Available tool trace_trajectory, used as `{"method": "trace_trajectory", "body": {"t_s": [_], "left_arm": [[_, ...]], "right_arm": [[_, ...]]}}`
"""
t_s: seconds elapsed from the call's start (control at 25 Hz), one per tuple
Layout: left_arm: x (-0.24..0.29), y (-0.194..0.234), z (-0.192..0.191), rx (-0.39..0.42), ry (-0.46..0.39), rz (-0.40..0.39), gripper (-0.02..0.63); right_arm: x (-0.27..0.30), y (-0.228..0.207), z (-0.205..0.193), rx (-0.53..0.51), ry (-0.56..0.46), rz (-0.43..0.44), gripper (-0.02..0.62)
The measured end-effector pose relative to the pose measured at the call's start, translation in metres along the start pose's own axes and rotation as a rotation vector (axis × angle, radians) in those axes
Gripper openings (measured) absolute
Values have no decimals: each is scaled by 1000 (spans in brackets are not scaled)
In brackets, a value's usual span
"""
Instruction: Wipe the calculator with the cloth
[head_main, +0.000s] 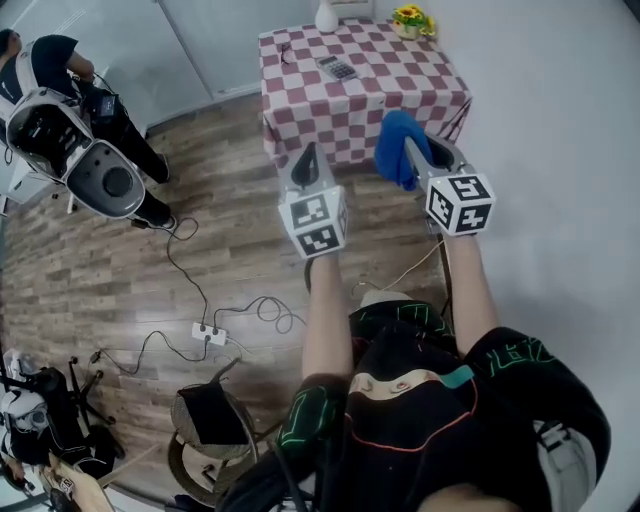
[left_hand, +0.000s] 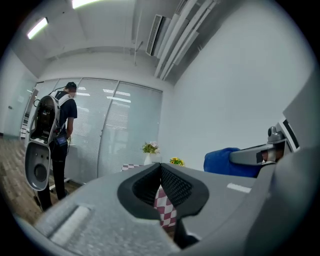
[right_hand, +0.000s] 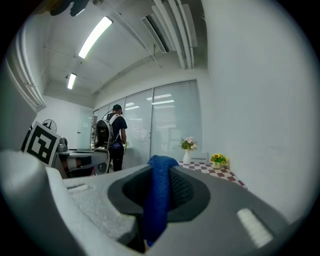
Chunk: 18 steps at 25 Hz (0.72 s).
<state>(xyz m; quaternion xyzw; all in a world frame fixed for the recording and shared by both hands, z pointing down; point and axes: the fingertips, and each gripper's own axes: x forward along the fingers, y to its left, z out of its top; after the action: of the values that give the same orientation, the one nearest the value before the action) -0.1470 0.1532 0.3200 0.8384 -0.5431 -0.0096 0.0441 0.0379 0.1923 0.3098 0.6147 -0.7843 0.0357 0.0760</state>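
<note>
A: Cloth (head_main: 398, 148)?
B: Right hand-held gripper (head_main: 418, 152) is clamping it; soft, limp. Left hand-held gripper (head_main: 305, 165) is sitting closed, empty.
A: Calculator (head_main: 336, 68)?
B: Lying upper centre on the tabletop (head_main: 400, 90); light, likely to slide, so brace its edge.

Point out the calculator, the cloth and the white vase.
calculator (head_main: 337, 68), head view, middle of its keypad face.
cloth (right_hand: 159, 195), right gripper view, the blue fold hanging between the jaws.
white vase (head_main: 326, 16), head view, its rounded body.
</note>
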Motion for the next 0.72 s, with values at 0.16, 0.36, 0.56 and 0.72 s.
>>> {"method": "trace_trajectory", "body": {"t_s": [0.16,0.36,0.56,0.72], "left_arm": [[12,-10,-5,-9,11,-23,9],[20,-13,-7,-26,12,-34,9],[35,-16,-10,-14,16,-46,9],[50,4,-9,-16,18,-18,9]], "right_arm": [[1,-8,-3,-7,24,8,77],[5,-9,-8,-6,44,20,77],[26,-16,-9,6,36,47,77],[56,-4,-4,18,29,95,77]]}}
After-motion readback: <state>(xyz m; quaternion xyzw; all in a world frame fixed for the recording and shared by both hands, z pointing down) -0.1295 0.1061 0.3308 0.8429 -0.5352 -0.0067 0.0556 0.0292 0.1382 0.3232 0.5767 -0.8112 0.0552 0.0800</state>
